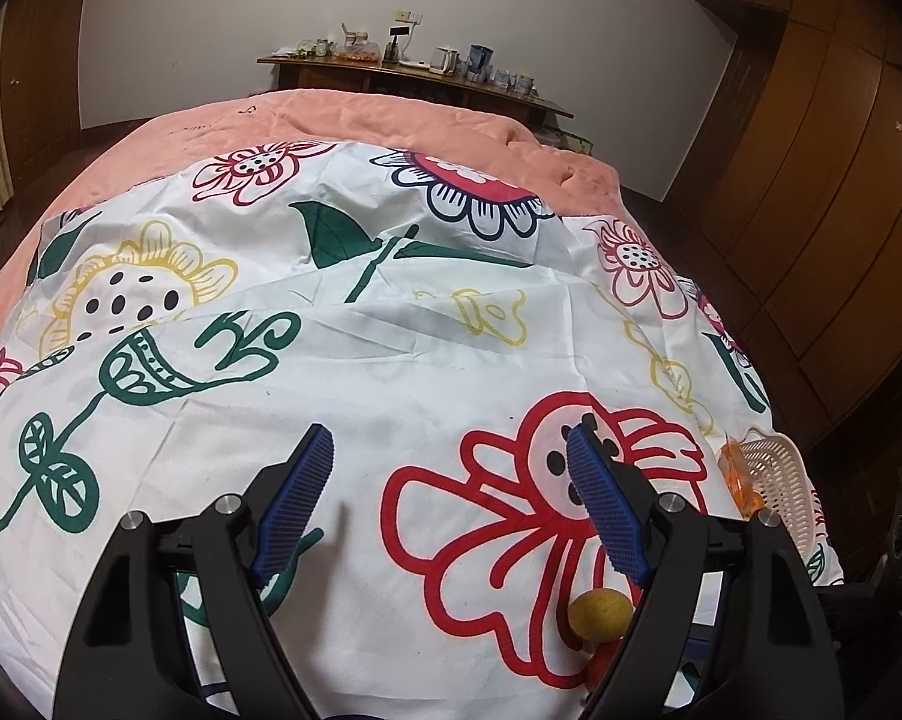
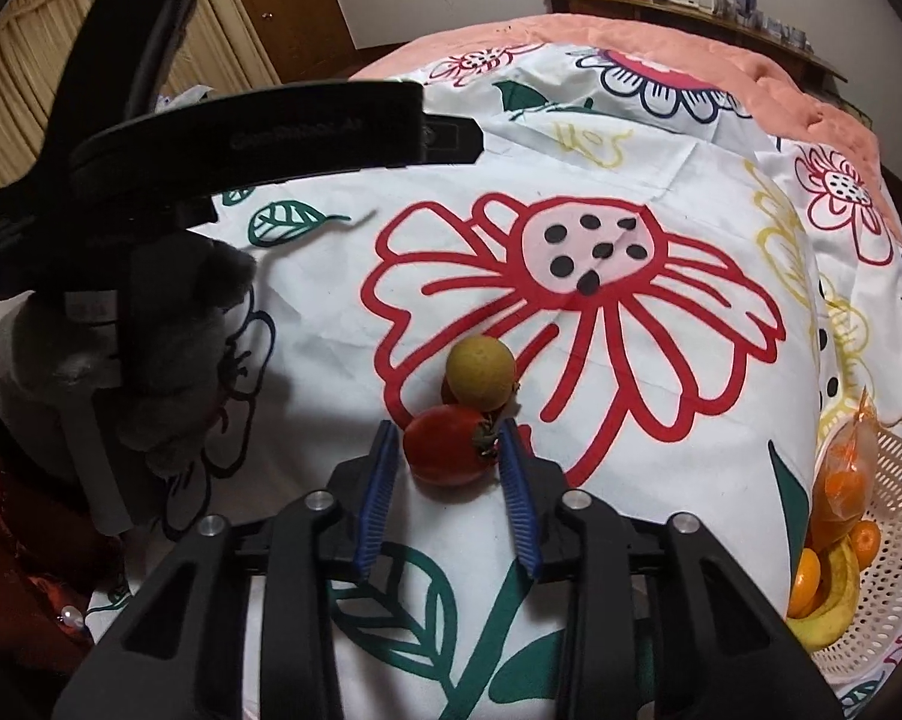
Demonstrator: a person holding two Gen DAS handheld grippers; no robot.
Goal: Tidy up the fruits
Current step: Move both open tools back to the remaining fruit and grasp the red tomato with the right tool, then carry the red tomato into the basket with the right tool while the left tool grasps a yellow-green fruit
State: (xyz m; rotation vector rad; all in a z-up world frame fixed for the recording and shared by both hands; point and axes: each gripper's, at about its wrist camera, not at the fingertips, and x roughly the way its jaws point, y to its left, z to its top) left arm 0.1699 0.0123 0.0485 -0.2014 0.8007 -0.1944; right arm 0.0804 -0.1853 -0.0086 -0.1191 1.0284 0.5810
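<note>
A red tomato lies on the flowered cloth, with a yellow-green round fruit just behind it and touching it. My right gripper is open, its blue pads on either side of the tomato with small gaps. A pale perforated basket at the right holds oranges, a banana and a bag of orange fruit. My left gripper is open and empty above the cloth. The yellow-green fruit shows under its right finger, and the basket lies at the far right.
The other gripper's black body and the gloved hand holding it fill the left of the right wrist view. A pink blanket covers the bed beyond the cloth. A wooden shelf with jars stands at the wall. Wardrobes stand at right.
</note>
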